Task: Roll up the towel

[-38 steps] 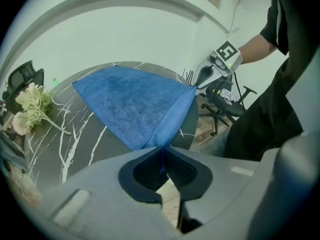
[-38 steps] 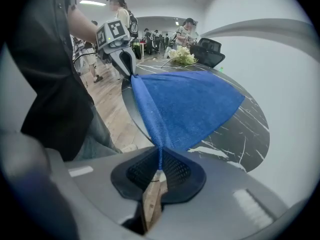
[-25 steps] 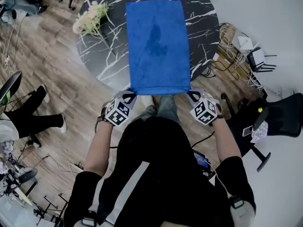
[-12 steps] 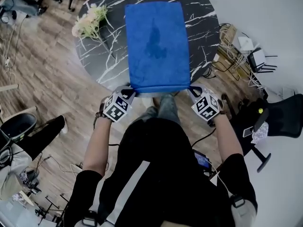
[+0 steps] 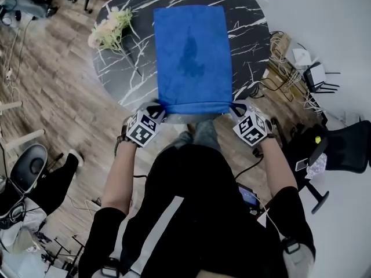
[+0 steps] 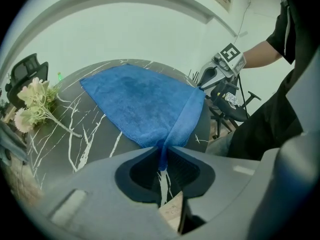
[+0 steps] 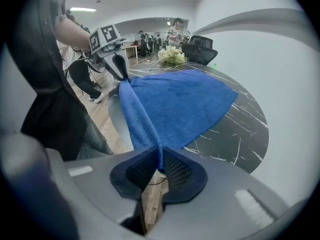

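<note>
A blue towel (image 5: 194, 51) lies flat along the round black marble table (image 5: 122, 68), its near edge at the table's rim. My left gripper (image 5: 157, 109) holds the towel's near left corner. Its jaws have just been opening a little, with the corner (image 6: 162, 151) still pinched between the pads. My right gripper (image 5: 235, 109) is shut on the near right corner (image 7: 159, 154). The edge between the two corners is raised slightly and bunched into a narrow band (image 7: 140, 119). Each gripper shows in the other's view, the right gripper (image 6: 220, 69) and the left gripper (image 7: 112, 49).
A bunch of pale flowers (image 5: 109, 26) lies on the table left of the towel. A black office chair (image 5: 342, 143) and cables with power strips (image 5: 301, 62) are on the floor at right. A seated person's legs (image 5: 52, 178) and a stool are at left.
Both grippers have moved a little toward the table with the towel's near edge, which now lies further over the rim. The person at left has shifted.
</note>
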Motion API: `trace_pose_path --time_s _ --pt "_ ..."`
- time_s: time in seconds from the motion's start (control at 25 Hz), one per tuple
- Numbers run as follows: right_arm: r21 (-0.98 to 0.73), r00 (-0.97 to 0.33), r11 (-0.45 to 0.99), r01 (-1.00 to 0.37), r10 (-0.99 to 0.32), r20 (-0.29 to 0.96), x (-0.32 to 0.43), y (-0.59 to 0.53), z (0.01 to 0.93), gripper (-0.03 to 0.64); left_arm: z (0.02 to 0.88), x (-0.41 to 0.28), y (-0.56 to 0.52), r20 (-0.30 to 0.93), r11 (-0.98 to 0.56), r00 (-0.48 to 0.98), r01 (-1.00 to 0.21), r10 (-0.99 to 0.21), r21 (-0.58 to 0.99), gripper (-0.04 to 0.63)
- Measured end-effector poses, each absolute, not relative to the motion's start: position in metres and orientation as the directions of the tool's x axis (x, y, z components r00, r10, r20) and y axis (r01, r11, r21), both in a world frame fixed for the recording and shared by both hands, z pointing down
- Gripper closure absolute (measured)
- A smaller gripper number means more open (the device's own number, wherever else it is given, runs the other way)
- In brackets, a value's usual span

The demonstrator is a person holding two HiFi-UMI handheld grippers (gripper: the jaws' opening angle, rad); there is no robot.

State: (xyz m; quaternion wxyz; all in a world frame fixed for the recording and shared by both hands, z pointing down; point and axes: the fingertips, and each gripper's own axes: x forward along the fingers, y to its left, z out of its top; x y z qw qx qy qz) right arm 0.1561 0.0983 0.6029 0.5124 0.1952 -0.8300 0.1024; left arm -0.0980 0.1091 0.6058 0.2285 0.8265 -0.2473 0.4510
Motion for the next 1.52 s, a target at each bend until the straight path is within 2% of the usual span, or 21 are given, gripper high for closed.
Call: trace_pose_path --time_s 0.16,0.56,0.76,0.96,1.08,1.24,1.36,1.52 --pt "0.058 -0.389 0.887 -0.458 -0.259 0.884 0.159 0.086 0.602 0.522 0.607 -0.104 0.104 0.858 -0.746 0.463 -0.647 -0.224 0.155 0.508" --pt "0.100 -0.371 0.850 -0.517 -0.328 0.869 0.159 0.080 0.592 0.522 0.588 -0.112 0.093 0.823 -0.704 0.452 -0.704 -0.345 0.092 0.495" --pt "0.130 -0.396 0.843 -0.522 -0.375 0.838 0.158 0.084 0.578 0.492 0.577 -0.105 0.099 0.793 -0.742 0.481 -0.669 -0.374 0.056 0.497" --pt "0.176 -0.426 0.835 -0.522 -0.434 0.794 0.151 0.086 0.564 0.489 0.575 -0.097 0.111 0.792 -0.772 0.487 -0.635 -0.370 0.029 0.505" --pt "0.172 -0.443 0.851 -0.496 -0.419 0.793 0.145 0.096 0.564 0.485 0.571 -0.093 0.116 0.782 -0.786 0.493 -0.618 -0.381 0.007 0.505" --pt "0.141 -0.447 0.881 -0.451 -0.360 0.819 0.141 0.116 0.577 0.485 0.574 -0.077 0.127 0.772 -0.827 0.539 -0.561 -0.336 0.032 0.495" --pt "0.123 -0.444 0.898 -0.421 -0.323 0.836 0.139 0.125 0.587 0.485 0.587 -0.075 0.130 0.795 -0.836 0.527 -0.547 -0.300 0.047 0.463" --pt "0.112 -0.431 0.906 -0.407 -0.299 0.851 0.141 0.125 0.598 0.485 0.598 -0.077 0.128 0.820 -0.838 0.499 -0.544 -0.280 0.045 0.453"
